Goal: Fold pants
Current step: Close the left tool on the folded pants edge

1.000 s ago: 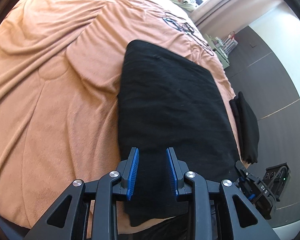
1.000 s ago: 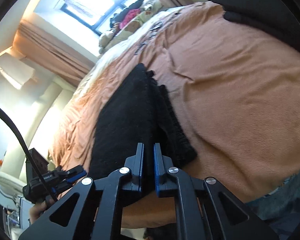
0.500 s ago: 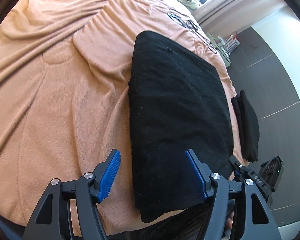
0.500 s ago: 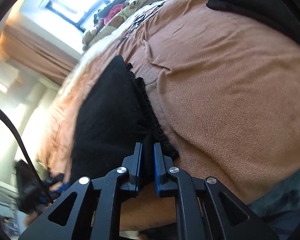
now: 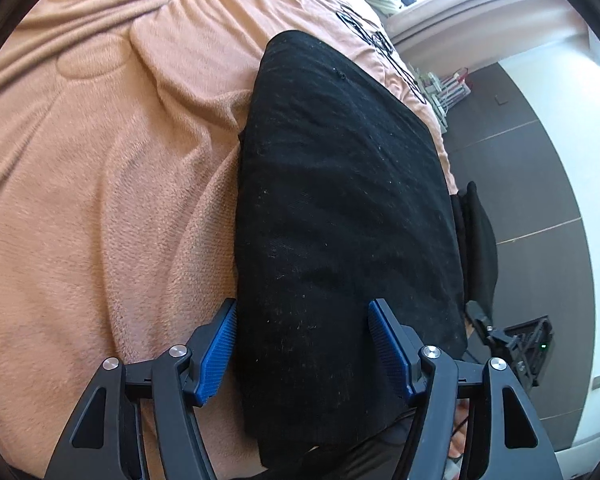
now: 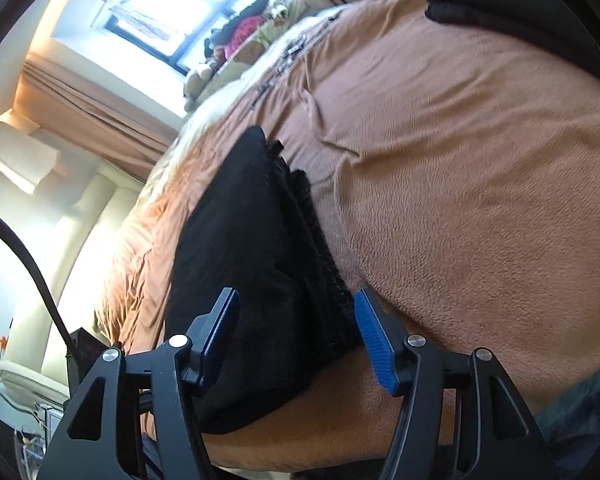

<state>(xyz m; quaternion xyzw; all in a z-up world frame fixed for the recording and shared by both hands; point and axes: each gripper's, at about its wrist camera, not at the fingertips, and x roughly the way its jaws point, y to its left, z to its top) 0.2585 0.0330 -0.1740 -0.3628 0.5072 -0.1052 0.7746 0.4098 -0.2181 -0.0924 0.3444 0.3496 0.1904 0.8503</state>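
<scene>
Folded pants [image 5: 340,208] on blanket [image 5: 100,200]; second garment [image 5: 480,240] beside (black).

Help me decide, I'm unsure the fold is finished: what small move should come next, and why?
Probably lift both grippers away. The black pants lie as a flat folded rectangle on the orange blanket, and the left hand-held gripper and right hand-held gripper are open, gripping nothing. The right-wrist view shows stacked layers slightly offset at one edge, so a light nudge may follow.
</scene>
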